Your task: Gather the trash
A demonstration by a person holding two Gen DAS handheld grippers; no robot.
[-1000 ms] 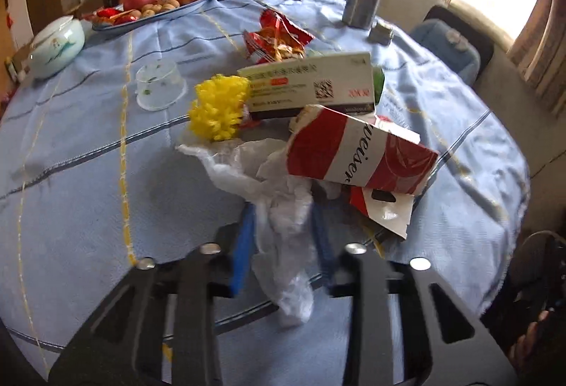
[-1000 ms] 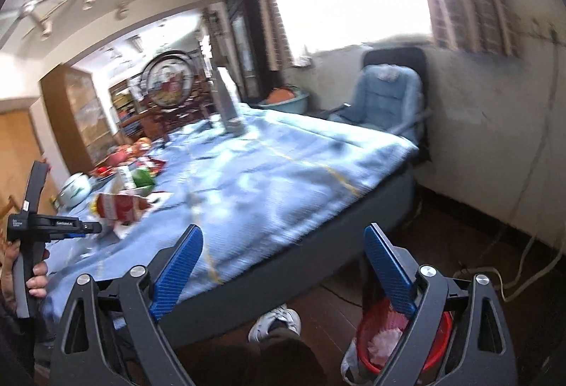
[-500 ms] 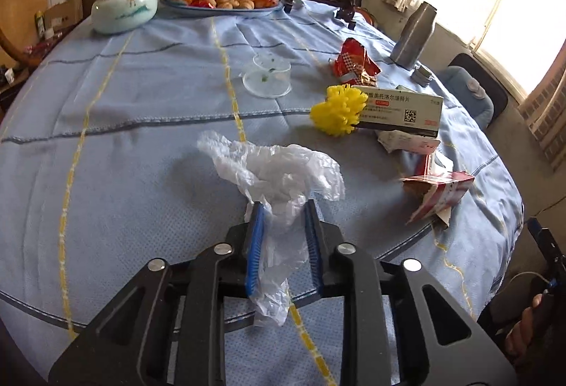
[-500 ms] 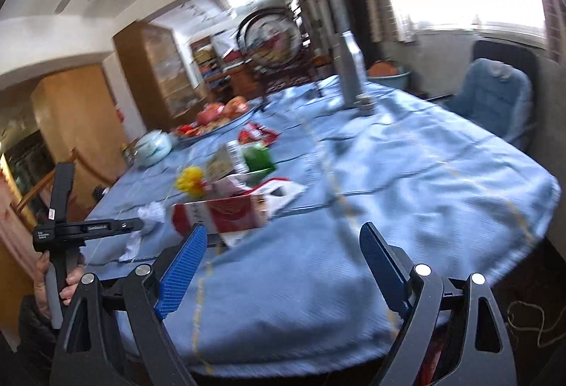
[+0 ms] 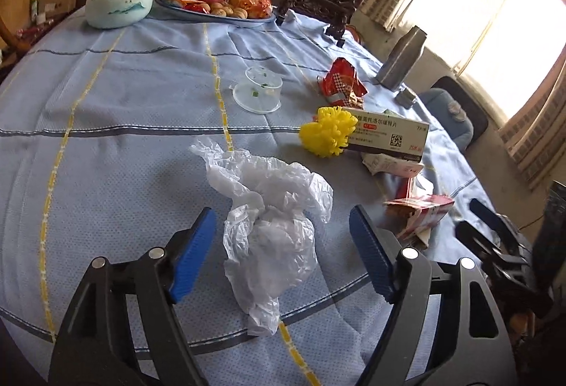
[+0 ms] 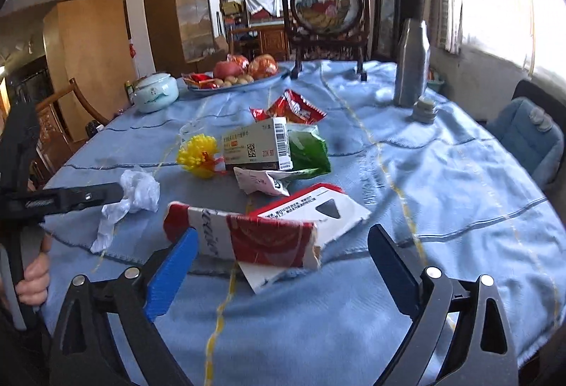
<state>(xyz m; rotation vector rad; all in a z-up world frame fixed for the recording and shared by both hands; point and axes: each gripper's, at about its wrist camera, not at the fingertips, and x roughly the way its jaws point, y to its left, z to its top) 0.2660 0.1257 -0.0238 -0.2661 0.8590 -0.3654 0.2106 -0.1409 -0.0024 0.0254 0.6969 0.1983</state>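
A crumpled white plastic bag (image 5: pixel 272 216) lies on the blue tablecloth between the open blue fingers of my left gripper (image 5: pixel 283 251); it also shows in the right wrist view (image 6: pixel 136 191). My right gripper (image 6: pixel 283 276) is open, its fingers on either side of a torn red-and-white carton (image 6: pixel 254 237) near the table's front edge; the carton also shows in the left wrist view (image 5: pixel 421 212). Behind lie a medicine box (image 6: pixel 254 145), a yellow pompom (image 6: pixel 198 156), a green wrapper (image 6: pixel 307 152), a red snack bag (image 6: pixel 293 108) and crumpled paper (image 6: pixel 261 182).
A clear plastic cup (image 5: pixel 258 92) lies on its side mid-table. A fruit plate (image 6: pixel 233 78), a white lidded jar (image 6: pixel 155 92), a metal flask (image 6: pixel 410 64) and a framed screen (image 6: pixel 325 7) stand at the back. A blue chair (image 6: pixel 530 138) is on the right.
My left gripper opened and let go of the plastic bag, which now lies on the cloth. My right gripper swung from the floor and bin toward the table, up to the red carton.
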